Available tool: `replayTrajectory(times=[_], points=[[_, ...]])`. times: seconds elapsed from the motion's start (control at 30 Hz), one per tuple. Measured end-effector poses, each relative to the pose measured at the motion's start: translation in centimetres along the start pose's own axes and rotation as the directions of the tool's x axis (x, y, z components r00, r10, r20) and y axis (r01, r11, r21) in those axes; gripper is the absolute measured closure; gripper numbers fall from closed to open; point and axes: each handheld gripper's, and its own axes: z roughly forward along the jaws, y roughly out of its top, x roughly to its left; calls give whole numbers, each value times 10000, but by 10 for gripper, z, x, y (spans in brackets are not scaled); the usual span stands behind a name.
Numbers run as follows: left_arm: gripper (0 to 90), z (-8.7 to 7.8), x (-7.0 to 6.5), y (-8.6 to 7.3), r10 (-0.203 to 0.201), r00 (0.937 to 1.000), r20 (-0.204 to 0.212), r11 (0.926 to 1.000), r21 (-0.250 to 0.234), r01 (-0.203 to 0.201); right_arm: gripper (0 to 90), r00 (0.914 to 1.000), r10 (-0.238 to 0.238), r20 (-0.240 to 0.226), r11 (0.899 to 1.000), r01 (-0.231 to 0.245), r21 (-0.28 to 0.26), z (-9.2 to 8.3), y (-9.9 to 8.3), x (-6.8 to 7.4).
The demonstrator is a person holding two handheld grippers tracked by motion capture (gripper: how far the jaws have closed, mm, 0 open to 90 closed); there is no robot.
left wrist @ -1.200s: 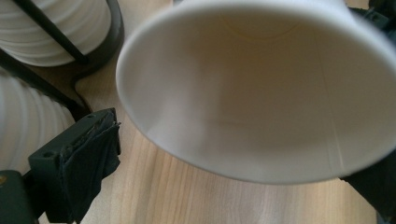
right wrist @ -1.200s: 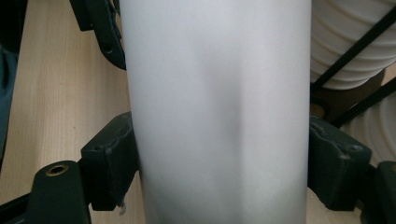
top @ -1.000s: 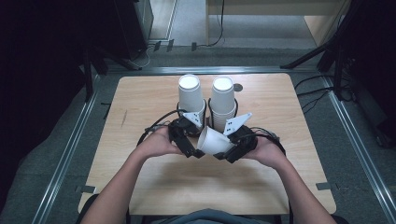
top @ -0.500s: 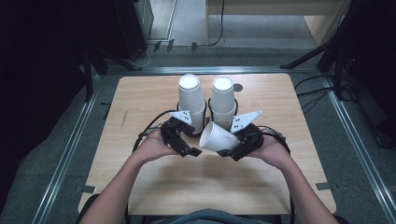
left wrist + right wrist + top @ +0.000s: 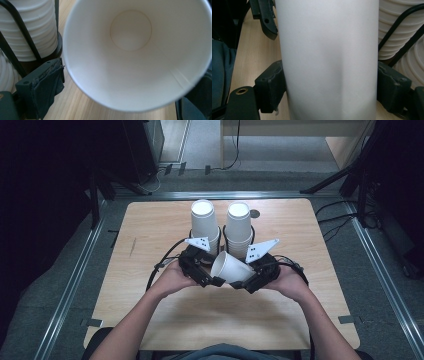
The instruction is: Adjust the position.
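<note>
Now a single paper cup (image 5: 231, 268) lies tilted between both claws above mid-bench.
Right claw (image 5: 332, 92) clamps its wall; left claw (image 5: 209, 279), jaws apart, flanks its rim. Two cup stacks (image 5: 221, 226) stand just beyond on the bench (image 5: 150, 225).

The cup (image 5: 231, 267) is white, inside and out (image 5: 135, 55), with a thin pale brown ring at its bottom. The two cup stacks (image 5: 205, 222) behind it are white too, with fine lines where rims pile up. Their wire holders (image 5: 402, 32) are black. The table (image 5: 150, 225) is light tan wood with thin grain lines. Both grippers, left (image 5: 216, 281) and right (image 5: 242, 282), are black, and each has a light grey plate with small dark dots. The floor (image 5: 55, 285) is dark grey.
</note>
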Motion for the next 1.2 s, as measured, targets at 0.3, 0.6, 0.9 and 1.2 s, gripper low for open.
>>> replayTrajectory(times=[0.3,0.6,0.9,1.2], points=[[48,4,-1,2,-140,9998,142,9996,-226,144,196,10000,-76,37,10000,76,8,6,3,3],[97,4,-2,1,-51,9999,144,9996,264,47,197,9999,-140,20,9993,139,353,10,1,4],[104,1,-2,3,10,10000,9,9982,607,-11,142,9998,199,-94,9971,-191,735,15,0,4],[104,-13,3,3,-100,9999,-82,9982,589,104,134,9986,521,-35,9920,-513,1157,17,-4,2]])
